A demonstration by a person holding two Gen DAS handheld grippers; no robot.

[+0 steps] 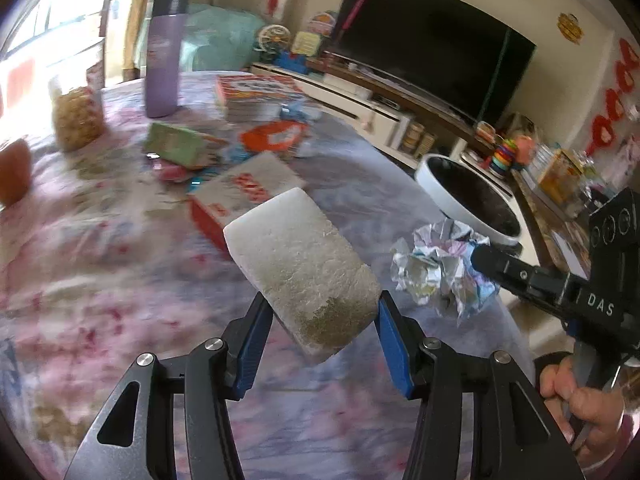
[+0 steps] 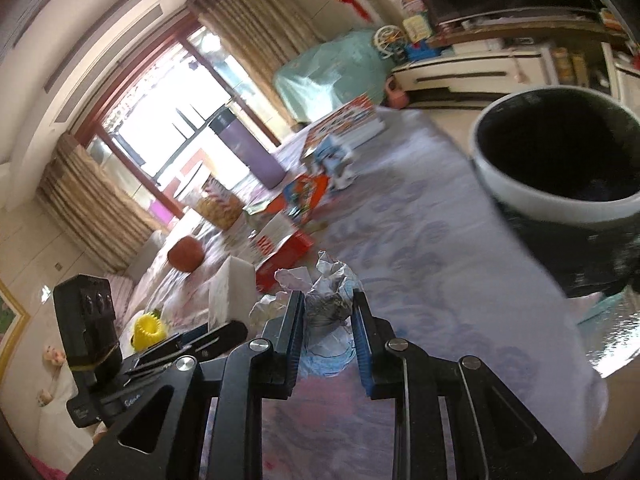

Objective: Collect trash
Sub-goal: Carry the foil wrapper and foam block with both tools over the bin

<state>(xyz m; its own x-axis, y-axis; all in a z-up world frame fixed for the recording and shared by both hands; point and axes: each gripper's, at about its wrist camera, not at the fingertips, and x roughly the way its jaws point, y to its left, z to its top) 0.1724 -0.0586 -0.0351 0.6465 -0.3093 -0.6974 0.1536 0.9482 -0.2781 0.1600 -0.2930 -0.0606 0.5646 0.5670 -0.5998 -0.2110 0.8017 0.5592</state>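
My left gripper (image 1: pixel 322 304) is shut on a white foam block (image 1: pixel 304 264) with a rough, soiled near end, and holds it above the flowered tablecloth (image 1: pixel 100 280). To its right, my right gripper (image 1: pixel 484 258) is shut on a crumpled ball of printed paper (image 1: pixel 436 268), with a hand (image 1: pixel 580 392) on its grip. In the right wrist view the right gripper (image 2: pixel 326 308) pinches the same paper ball (image 2: pixel 330 280), while the block (image 2: pixel 236 288) and left gripper (image 2: pixel 200 338) sit at its left. A white-rimmed bin with a black liner (image 1: pixel 436 188) (image 2: pixel 520 196) stands past the table's right edge.
Further back on the table lie a red-and-white box (image 1: pixel 240 196), a green box (image 1: pixel 176 146), wrappers (image 1: pixel 272 136), a stack of books (image 1: pixel 256 96), a purple bottle (image 1: pixel 162 60), a snack jar (image 1: pixel 78 118) and an orange (image 1: pixel 14 176). A TV (image 1: pixel 432 40) and a low cabinet line the wall.
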